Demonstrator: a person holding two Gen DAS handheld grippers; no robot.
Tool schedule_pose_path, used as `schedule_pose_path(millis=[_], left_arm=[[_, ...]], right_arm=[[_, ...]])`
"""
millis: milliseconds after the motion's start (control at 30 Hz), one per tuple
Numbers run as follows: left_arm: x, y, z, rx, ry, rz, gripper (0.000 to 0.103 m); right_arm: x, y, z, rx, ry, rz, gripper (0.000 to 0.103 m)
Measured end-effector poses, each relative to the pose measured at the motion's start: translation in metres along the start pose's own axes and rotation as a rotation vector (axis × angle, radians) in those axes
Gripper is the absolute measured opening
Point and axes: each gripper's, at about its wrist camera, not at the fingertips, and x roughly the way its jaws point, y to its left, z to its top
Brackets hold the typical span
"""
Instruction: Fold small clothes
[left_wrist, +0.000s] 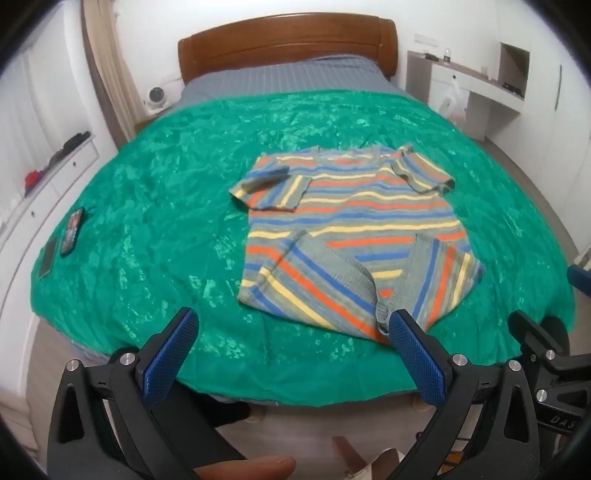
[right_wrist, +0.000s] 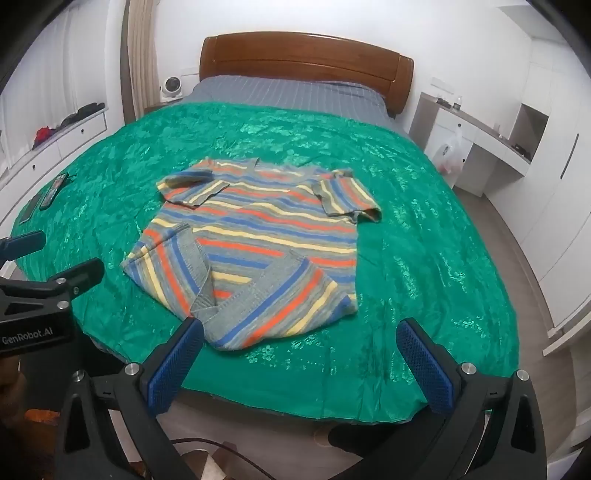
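Shirt (left_wrist: 351, 229), striped in grey, blue, orange and yellow, lies flat near the middle of the green bedspread (left_wrist: 147, 221), collar toward the headboard (left_wrist: 288, 40) at twelve o'clock, hem toward the foot of the bed at six. Both short sleeves are already turned in over the chest. Both lower corners of the hem are flipped up and inward, showing grey reverse, so the bottom edge is ragged rather than square.

Left tool (left_wrist: 291, 343) hangs over the near edge of the bed, fingers spread wide, nothing between them; its right pad sits in line with the hem's low point but does not appear to touch cloth. Right tool (right_wrist: 299, 354) likewise spread and empty, hovering just short of the hem, left pad close to the nearest fold of fabric.

Judgement on the step: a grasp of the hem for a bottom-to-collar fold looks next.
- Take each flipped corner at its outer edge, not the centre bunch at six o'clock, so both layers come up together.
- Pinch both sides evenly, lift low, carry toward twelve o'clock in parallel.
- Lay the hem just short of the collar; keep the sleeves trapped underneath.
- Shiny bedspread may slide or ruck; avoid catching it with the lower finger.

Two phones (left_wrist: 72, 230) rest near nine o'clock, well apart from the shirt.
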Motion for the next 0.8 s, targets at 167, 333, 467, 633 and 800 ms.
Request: schedule_pose_path(millis=[167, 333, 467, 633, 800], left_arm=[[0.007, 0.001, -0.006, -0.006, 0.015, -0.014, 0.103], [0.013, -0.004, -0.007, 0.020, 0.035, -0.013, 0.103], [0.016, -0.005, -0.008, 0.024, 0.060, -0.032, 0.103], [0.012, -0.007, -0.006, 0.038, 0.043, 0.009, 0.103], [0.014, -0.007, -0.004, 0.041, 0.055, 0.020, 0.103]], right_arm=[[0.010, 0.003, -0.001, -0.003, 0.026, -0.010, 0.103], [0.014, 0.004, 0.000, 0.008, 0.044, -0.061, 0.103], [0.016, -0.001, -0.001, 0.025, 0.057, -0.101, 0.103], [0.021, -0.006, -0.002, 0.040, 0.078, -0.126, 0.103], [0.023, -0.007, -0.003, 0.045, 0.086, -0.128, 0.103]])
